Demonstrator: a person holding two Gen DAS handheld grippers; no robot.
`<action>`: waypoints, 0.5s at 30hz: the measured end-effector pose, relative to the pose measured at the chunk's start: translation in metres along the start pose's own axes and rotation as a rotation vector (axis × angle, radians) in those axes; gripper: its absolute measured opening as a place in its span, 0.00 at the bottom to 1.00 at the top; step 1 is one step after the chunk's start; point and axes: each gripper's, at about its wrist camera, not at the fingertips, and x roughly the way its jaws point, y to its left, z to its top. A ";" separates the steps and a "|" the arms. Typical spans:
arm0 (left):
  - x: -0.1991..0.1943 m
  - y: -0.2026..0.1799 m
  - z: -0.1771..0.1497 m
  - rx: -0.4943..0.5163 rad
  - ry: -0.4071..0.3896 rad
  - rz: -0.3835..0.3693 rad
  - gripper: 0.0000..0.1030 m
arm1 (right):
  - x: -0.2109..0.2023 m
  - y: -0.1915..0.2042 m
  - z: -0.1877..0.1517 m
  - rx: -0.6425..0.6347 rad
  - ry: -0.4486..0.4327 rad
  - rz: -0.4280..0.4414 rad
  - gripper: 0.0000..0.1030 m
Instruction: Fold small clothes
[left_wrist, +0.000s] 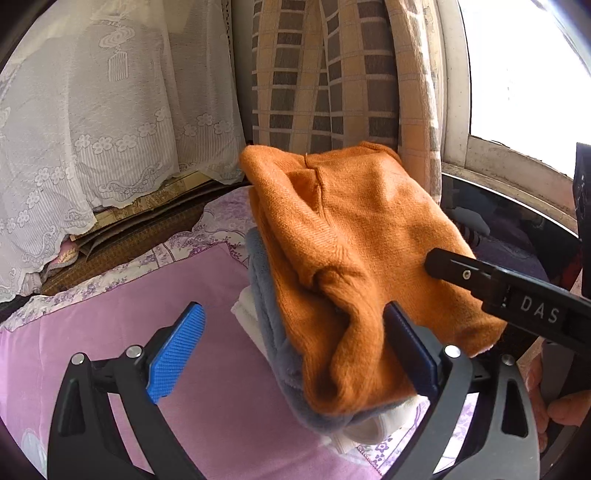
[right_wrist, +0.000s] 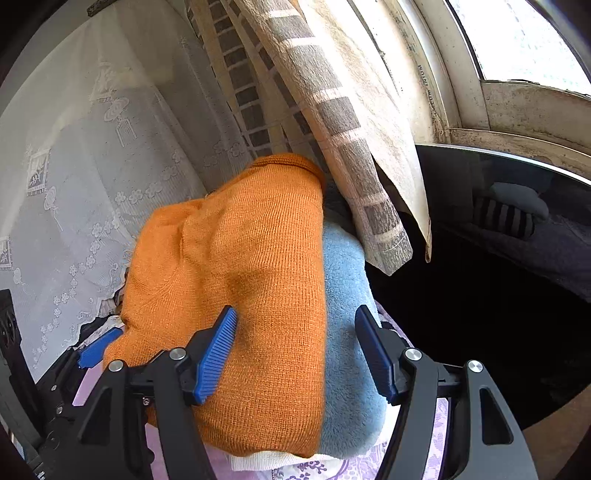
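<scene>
A folded orange knit garment (left_wrist: 351, 236) lies on top of a pile, over a grey-blue fleece piece (left_wrist: 273, 332) and a white piece (left_wrist: 245, 306). The pile sits on a pink sheet (left_wrist: 129, 325). My left gripper (left_wrist: 295, 350) is open, its right pad against the orange garment's near edge, its left pad over the sheet. My right gripper (right_wrist: 299, 354) is open over the near end of the orange garment (right_wrist: 240, 258) and the fleece (right_wrist: 343, 295). One black finger of the right gripper (left_wrist: 461, 271) rests on the orange garment in the left wrist view.
A white lace curtain (left_wrist: 92, 129) hangs at the back left. A checked brown curtain (left_wrist: 314, 74) hangs behind the pile. A window (left_wrist: 524, 66) and a dark glass surface (right_wrist: 498, 240) are on the right. A floral border (left_wrist: 166, 254) edges the sheet.
</scene>
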 end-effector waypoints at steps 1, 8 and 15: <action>-0.005 0.000 -0.003 0.010 -0.008 0.007 0.92 | -0.004 0.000 -0.004 -0.001 -0.002 -0.012 0.65; -0.051 0.013 -0.028 0.034 -0.069 0.045 0.94 | -0.056 0.017 -0.042 -0.044 -0.107 -0.144 0.83; -0.094 0.032 -0.063 -0.031 -0.084 0.096 0.95 | -0.099 0.038 -0.099 -0.033 -0.162 -0.195 0.96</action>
